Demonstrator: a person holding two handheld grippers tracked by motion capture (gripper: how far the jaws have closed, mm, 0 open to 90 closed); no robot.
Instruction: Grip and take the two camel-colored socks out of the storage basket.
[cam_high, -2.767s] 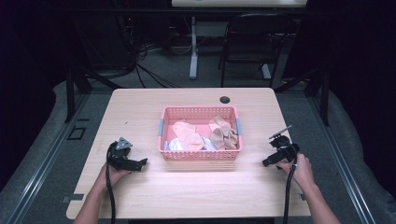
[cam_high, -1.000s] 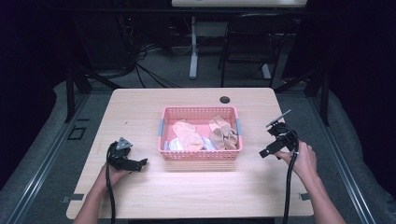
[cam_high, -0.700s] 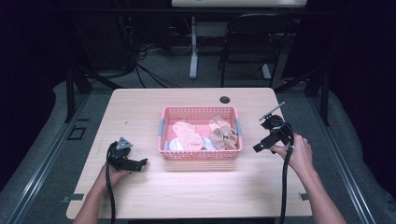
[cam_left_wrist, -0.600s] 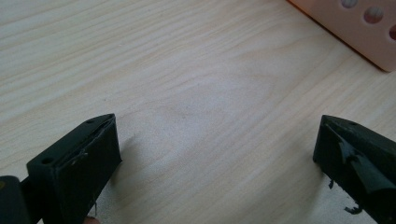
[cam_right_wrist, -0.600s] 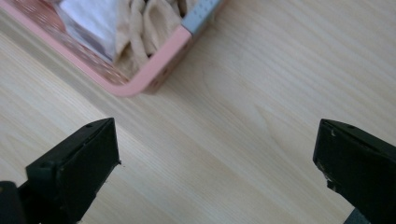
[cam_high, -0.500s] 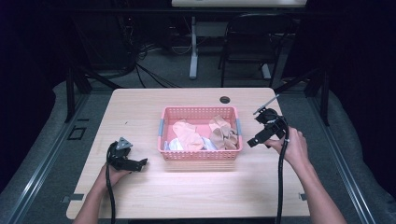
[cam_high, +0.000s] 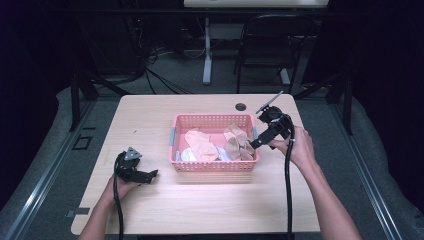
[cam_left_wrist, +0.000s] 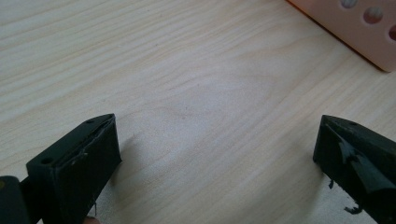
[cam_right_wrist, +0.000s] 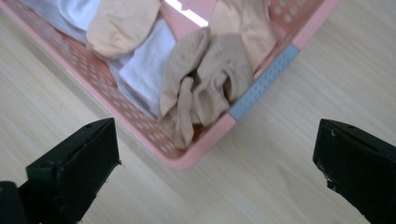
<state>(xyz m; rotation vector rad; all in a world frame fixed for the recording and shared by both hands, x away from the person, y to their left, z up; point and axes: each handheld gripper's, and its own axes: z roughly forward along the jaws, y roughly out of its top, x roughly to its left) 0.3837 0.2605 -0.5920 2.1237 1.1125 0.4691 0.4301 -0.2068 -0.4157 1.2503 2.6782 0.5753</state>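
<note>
The worktop (cam_high: 210, 200) spreads pale and wooden under me, and I place everything else by the pink basket (cam_high: 214, 166) that sits at its middle. Inside that basket lie the socks: a beige bunched pair (cam_right_wrist: 205, 79) crumpled against the near right corner, a peach sock (cam_right_wrist: 122, 22) toward the middle, and white ones (cam_right_wrist: 142, 70) beside them. A moment ago my right hand-held gripper (cam_high: 256, 142) rested well off to the right of the basket; it has since travelled in and up, and now hovers at the basket's right rim with its jaws spread wide and nothing between them, tilted down toward the beige pair. I take that to mean the reach for a sock is under way but no grasp has been made, so the socks are all untouched in the basket. My left hand-held gripper (cam_high: 150, 175) has not stirred: it lies on the worktop to the left of the basket, near its front corner, jaws also wide and empty. Behind the basket a small dark hole (cam_high: 241, 106) marks the worktop.
</note>
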